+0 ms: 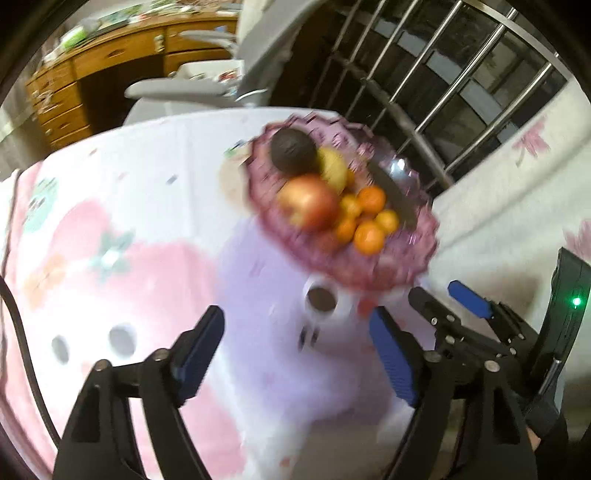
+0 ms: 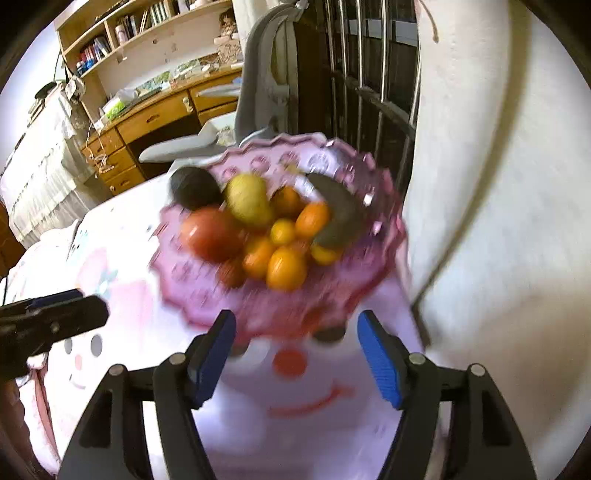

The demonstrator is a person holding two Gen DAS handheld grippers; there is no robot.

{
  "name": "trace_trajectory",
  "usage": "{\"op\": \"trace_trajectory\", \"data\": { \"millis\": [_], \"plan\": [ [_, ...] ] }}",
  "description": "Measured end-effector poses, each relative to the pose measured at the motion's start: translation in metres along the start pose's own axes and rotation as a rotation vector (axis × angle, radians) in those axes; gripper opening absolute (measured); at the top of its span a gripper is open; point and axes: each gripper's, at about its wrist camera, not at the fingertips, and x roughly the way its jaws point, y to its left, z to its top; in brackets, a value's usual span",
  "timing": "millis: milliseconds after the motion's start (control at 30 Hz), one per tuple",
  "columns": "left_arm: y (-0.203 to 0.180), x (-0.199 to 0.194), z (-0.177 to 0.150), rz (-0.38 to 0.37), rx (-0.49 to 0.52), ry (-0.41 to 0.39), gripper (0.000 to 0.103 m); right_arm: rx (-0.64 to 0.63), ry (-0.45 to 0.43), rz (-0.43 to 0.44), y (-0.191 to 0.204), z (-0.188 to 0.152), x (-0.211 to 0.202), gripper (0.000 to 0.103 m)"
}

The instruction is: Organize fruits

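Both your grippers, left gripper [image 1: 295, 354] and right gripper [image 2: 297, 360], sit wide open and empty just short of the pink fruit plate [image 2: 192, 284]. Fruit's piled in its middle, so probably nothing rolls off.

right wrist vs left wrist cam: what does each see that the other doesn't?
Right wrist only: the bookshelf above the desk, and the smiley face print on the cloth, whole.

Left wrist only: the right gripper whole from the side, both blue pads, jaws apart, nothing between them. In the right view the left gripper is only a tip at the frame edge.

Both: the pink plate with its fruit, namely apple, pear, avocado and oranges. Also the wooden desk, grey chair and window bars.
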Motion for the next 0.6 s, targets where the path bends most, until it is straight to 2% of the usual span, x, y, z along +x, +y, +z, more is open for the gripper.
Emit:
{"op": "trace_trajectory", "data": {
  "millis": [100,167,200,333,467,600],
  "plan": [
    [0.011,-0.032,-0.037,0.029,-0.016,0.006,0.086,-0.023,0.026,0.011,0.025,-0.025,-0.024,0.071],
    [0.019,-0.055,-0.063,0.053,-0.033,0.002,0.091,-0.038,0.044,0.032,0.041,-0.043,-0.041,0.079],
    [0.024,-0.067,-0.076,0.065,-0.046,0.000,0.091,-0.047,0.054,0.050,0.050,-0.053,-0.052,0.083],
    [0.037,-0.100,-0.115,0.076,-0.111,0.009,0.091,-0.076,0.107,0.131,0.079,-0.090,-0.089,0.086],
    [0.041,-0.144,-0.143,0.073,-0.182,-0.054,0.091,-0.121,0.143,0.169,0.097,-0.110,-0.124,0.092],
    [0.035,-0.182,-0.159,0.132,-0.201,-0.122,0.093,-0.179,0.185,0.166,0.108,-0.112,-0.162,0.095]
  ]
}}
